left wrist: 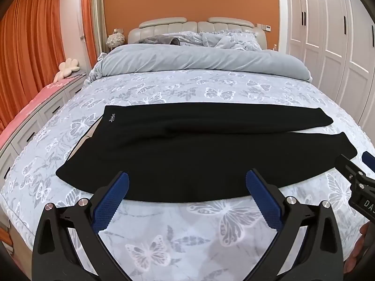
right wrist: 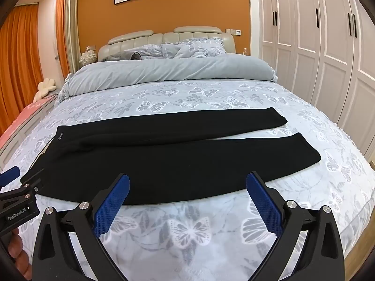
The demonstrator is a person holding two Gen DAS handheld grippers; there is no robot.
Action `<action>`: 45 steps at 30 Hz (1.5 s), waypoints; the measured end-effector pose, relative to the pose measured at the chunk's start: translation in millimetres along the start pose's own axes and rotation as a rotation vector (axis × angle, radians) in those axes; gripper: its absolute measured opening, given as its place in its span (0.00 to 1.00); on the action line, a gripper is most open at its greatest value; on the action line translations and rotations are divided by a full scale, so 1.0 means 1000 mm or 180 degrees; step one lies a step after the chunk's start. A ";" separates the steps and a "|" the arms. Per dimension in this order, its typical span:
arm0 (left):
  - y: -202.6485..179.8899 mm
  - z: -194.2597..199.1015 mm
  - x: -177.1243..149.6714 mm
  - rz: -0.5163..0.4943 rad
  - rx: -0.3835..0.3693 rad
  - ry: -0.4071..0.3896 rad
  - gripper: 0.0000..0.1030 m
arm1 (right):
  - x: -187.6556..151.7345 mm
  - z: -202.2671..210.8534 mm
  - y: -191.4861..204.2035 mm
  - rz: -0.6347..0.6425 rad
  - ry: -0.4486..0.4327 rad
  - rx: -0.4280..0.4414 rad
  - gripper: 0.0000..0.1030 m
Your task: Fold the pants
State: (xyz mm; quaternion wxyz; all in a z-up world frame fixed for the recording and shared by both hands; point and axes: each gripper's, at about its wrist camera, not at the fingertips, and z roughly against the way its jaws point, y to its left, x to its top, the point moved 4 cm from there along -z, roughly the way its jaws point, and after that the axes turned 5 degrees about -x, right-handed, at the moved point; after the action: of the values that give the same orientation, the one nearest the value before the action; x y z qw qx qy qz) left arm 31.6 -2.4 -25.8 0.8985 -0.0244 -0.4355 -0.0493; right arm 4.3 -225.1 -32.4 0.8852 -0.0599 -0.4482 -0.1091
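Note:
Black pants (left wrist: 187, 149) lie flat across the bed, waistband at the left, two legs reaching right and slightly apart at the cuffs. They also show in the right wrist view (right wrist: 164, 159). My left gripper (left wrist: 187, 182) is open and empty, hovering at the near edge of the pants. My right gripper (right wrist: 187, 182) is open and empty, at the near edge of the near leg. The right gripper also shows at the right edge of the left wrist view (left wrist: 358, 164). The left gripper shows at the left edge of the right wrist view (right wrist: 16, 180).
The bed has a butterfly-print sheet (left wrist: 187, 229), a folded grey duvet (left wrist: 199, 61) and pillows at the headboard. A white wardrobe (right wrist: 328, 35) stands on the right. Orange curtains (left wrist: 30, 35) and a low drawer bench (left wrist: 35, 121) run along the left.

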 end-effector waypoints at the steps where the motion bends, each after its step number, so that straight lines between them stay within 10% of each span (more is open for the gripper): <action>1: -0.001 0.000 0.000 -0.0003 -0.0002 0.0001 0.95 | 0.000 0.000 0.000 0.0000 0.0002 0.0000 0.95; 45: 0.003 -0.007 -0.010 0.0000 -0.0002 0.0033 0.95 | -0.002 0.000 0.002 0.0010 0.0007 -0.0007 0.95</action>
State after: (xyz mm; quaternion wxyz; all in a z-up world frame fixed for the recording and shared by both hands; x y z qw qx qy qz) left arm 31.8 0.8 -38.0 0.9007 -0.0245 -0.4308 -0.0496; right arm 4.3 -223.0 -33.9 0.8858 -0.0615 -0.4471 -0.1082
